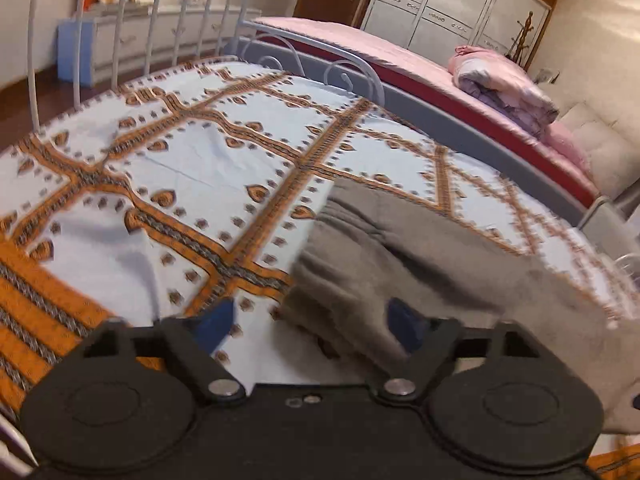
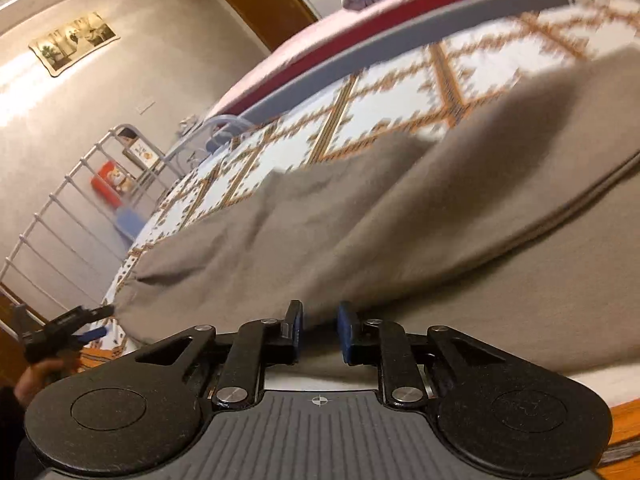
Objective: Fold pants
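Observation:
The grey pants lie on the patterned bedspread, ribbed waistband toward the middle of the bed. My left gripper is open wide at the waistband's near corner. Its right pad is over the cloth and its left pad over bare bedspread; neither presses on anything. In the right wrist view the pants lie folded over, with a seam along the upper layer's edge. My right gripper sits low at the fold's near edge, jaws slightly apart, with no cloth pinched. The left gripper shows at the far left in a hand.
A white metal bedstead closes the far end of the bed. A second bed with a pink cover and a rolled quilt runs alongside. A wardrobe and a dresser stand behind. An orange border marks the bedspread's near edge.

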A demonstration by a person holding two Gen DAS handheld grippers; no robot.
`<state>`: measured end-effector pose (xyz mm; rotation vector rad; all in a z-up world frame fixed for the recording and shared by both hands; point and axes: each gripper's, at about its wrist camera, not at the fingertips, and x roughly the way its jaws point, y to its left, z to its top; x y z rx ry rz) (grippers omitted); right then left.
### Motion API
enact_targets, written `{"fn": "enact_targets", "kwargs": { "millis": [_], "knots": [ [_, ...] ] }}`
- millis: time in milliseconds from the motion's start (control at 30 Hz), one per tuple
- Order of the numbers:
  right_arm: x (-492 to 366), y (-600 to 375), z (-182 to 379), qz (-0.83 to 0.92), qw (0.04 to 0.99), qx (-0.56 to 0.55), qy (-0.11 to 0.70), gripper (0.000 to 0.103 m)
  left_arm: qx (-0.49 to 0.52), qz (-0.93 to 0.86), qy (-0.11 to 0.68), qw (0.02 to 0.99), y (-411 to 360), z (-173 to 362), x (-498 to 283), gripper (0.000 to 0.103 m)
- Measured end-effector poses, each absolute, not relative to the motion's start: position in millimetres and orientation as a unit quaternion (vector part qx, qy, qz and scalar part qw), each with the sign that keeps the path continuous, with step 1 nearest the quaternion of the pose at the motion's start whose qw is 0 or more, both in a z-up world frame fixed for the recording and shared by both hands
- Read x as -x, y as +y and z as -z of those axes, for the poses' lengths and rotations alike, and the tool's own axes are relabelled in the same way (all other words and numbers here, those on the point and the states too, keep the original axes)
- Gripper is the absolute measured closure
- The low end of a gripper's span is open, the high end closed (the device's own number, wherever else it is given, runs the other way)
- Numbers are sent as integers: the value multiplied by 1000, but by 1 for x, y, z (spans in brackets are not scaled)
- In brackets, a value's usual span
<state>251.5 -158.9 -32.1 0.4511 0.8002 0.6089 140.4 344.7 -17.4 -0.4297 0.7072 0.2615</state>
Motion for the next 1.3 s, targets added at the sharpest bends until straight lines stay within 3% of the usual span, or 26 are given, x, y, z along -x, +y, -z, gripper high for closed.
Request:
{"fn": "enact_targets", "kwargs": {
  "millis": [233, 267, 333, 467, 567, 600, 633, 667, 900, 1100, 1167, 1200, 1233, 1300],
  "knots": [
    [-281, -243, 27, -194, 867, -266, 375, 83, 210, -54, 377, 901, 271, 22, -172, 43],
    [-287, -251, 31, -176, 865, -279, 378, 79, 200, -48, 390, 897, 260, 29, -179, 43],
    [-300, -270, 45, -148, 845, -328, 395, 53, 143, -59, 429, 890, 240, 41, -193, 43],
    [-315, -299, 69, -113, 824, -401, 384, 52, 101, -64, 452, 884, 229, 51, -198, 36],
    [-328, -306, 69, -111, 834, -395, 368, 52, 102, -59, 453, 884, 227, 53, -199, 27],
    [-334, -309, 71, -110, 832, -398, 370, 56, 100, -59, 454, 883, 226, 53, -199, 26],
    [-337, -312, 73, -109, 830, -398, 375, 83, 98, -57, 455, 883, 226, 53, -199, 26],
    [-340, -315, 71, -99, 836, -383, 381, 97, 101, -56, 454, 883, 226, 52, -202, 26],
    [-271, -338, 21, -124, 867, -364, 317, 98, 136, -40, 441, 886, 240, 52, -195, 26],
    [-269, -333, 69, -89, 844, -318, 424, 97, 153, -43, 440, 884, 244, 51, -198, 25],
    [-265, -347, 60, -86, 846, -348, 395, 80, 150, -45, 440, 884, 243, 51, -198, 24],
    [-261, -354, 55, -72, 857, -348, 374, 64, 147, -44, 441, 884, 242, 52, -199, 23],
    [-261, -362, 50, -55, 865, -350, 355, 58, 146, -42, 441, 885, 243, 52, -199, 23],
    [-265, -379, 45, -36, 865, -371, 335, 57, 152, -39, 439, 885, 244, 52, -199, 21]
  ]
}}
